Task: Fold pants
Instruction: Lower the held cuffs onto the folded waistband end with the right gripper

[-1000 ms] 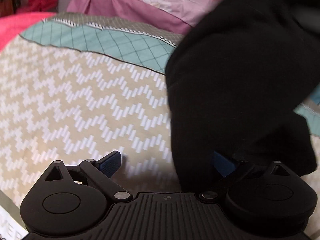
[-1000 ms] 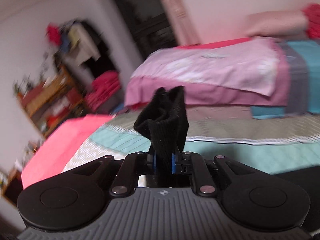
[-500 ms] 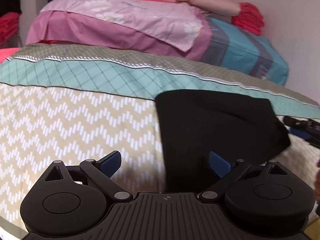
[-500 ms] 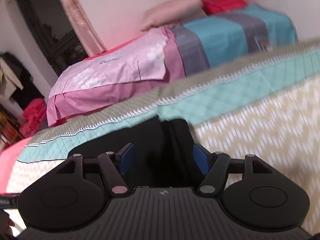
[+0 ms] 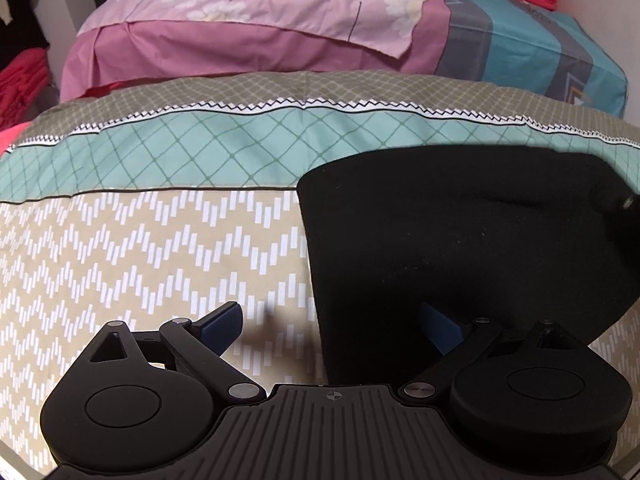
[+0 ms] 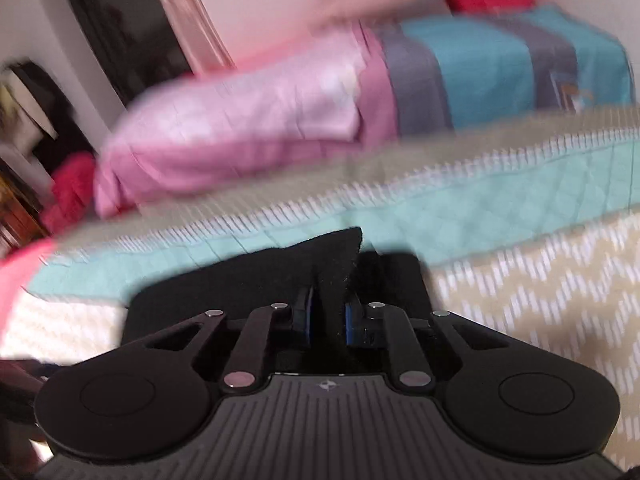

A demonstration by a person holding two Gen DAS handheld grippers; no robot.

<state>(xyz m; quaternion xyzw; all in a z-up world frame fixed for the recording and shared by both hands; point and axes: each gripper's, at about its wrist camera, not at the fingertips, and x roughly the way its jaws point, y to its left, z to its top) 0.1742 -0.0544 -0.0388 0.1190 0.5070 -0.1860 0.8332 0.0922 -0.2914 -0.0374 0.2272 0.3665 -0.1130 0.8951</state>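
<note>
The black pants (image 5: 460,248) lie on the bed's chevron-patterned bedspread (image 5: 140,248) as a compact, partly folded block, so the step in hand looks like another fold, which would call for carrying the pinched corner across and laying it flat. The right tongs (image 6: 328,316) are clamped on a raised pants corner; the left tongs (image 5: 332,322) stand wide apart, straddling the near left edge and holding nothing.

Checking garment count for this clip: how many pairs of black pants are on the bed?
1: the black pants lie on the chevron bedspread, a raised fold pinched by the right gripper. None other visible.
</note>
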